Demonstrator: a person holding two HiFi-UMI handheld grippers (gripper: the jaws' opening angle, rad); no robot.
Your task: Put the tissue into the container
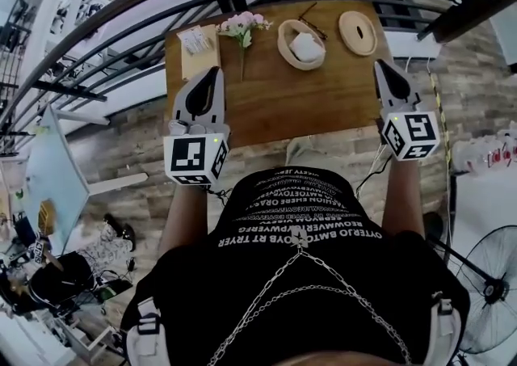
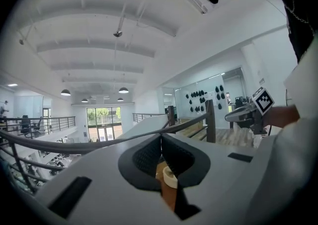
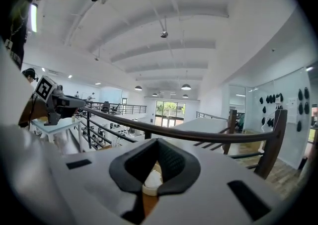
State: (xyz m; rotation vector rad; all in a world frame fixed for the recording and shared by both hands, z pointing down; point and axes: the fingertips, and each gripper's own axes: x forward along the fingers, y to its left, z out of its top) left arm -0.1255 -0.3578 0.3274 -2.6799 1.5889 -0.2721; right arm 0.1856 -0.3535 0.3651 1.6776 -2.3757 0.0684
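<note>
1. The tissue (image 1: pixel 305 47), a white crumpled wad, lies inside the container (image 1: pixel 282 51), a round pale bowl near the far edge of the wooden table (image 1: pixel 323 106). On this evidence the placing is judged complete.
2. A round wooden disc (image 1: pixel 358 32), possibly a lid, lies flat just to the right of the container and apart from it. The container stands open. The task sentence asks for no closing.
3. The right gripper (image 1: pixel 378 64) hangs over the near right part of the table, well apart from the container. Its jaws are pressed together with nothing between them.
4. The left gripper (image 1: pixel 215 72) hangs over the near left part of the table. Its jaws also meet at the tips and pinch nothing.
5. A white packet (image 1: pixel 195 39) and a sprig of pink flowers (image 1: pixel 242 25) lie at the far left of the table, clear of both grippers. They have no evident part in the task.
6. Judgement: no step appears outstanding, and no loose tissue shows on the table outside the container.
</note>
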